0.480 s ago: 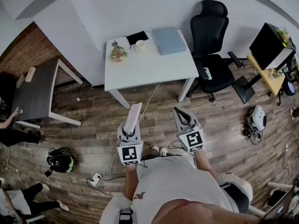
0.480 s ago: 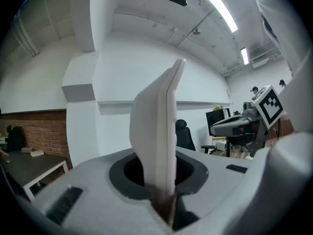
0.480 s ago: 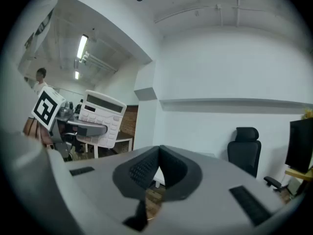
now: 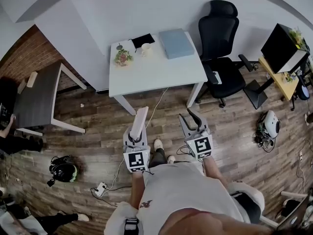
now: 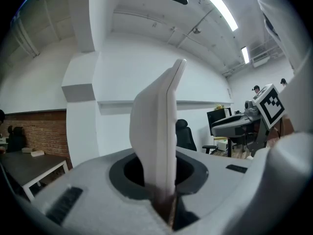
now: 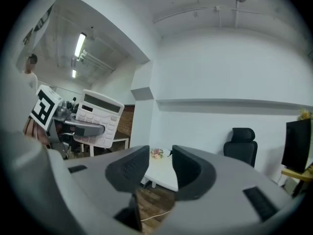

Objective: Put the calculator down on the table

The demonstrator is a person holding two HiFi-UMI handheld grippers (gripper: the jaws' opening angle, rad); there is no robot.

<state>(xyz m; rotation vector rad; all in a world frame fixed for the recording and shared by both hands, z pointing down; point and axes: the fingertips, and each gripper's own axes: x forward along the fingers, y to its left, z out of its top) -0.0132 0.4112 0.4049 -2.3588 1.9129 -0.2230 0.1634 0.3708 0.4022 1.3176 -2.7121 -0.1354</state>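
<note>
The calculator [image 4: 140,121] is a white slab standing edge-up over the wooden floor, short of the white table [image 4: 151,75]. My left gripper [image 4: 135,135] is shut on its lower end. In the left gripper view the calculator [image 5: 160,131] rises edge-on from between the pads. My right gripper [image 4: 190,121] is held level beside it, open, with nothing between its fingers. From the right gripper view [image 6: 160,163] the calculator's keys and display [image 6: 99,117] show at the left, and the white table [image 6: 164,175] lies ahead past the jaws.
On the table's far side sit a flower bunch [image 4: 123,57], a cup [image 4: 145,47], a black item [image 4: 143,39] and a blue-grey box [image 4: 176,42]. A black office chair [image 4: 223,58] stands to its right, a dark table [image 4: 38,98] to its left. A cable [image 4: 155,106] and a helmet [image 4: 63,170] lie on the floor.
A foot now shows on the floor between the two grippers. Both grippers stay almost where they were, with the calculator still in the left one.
</note>
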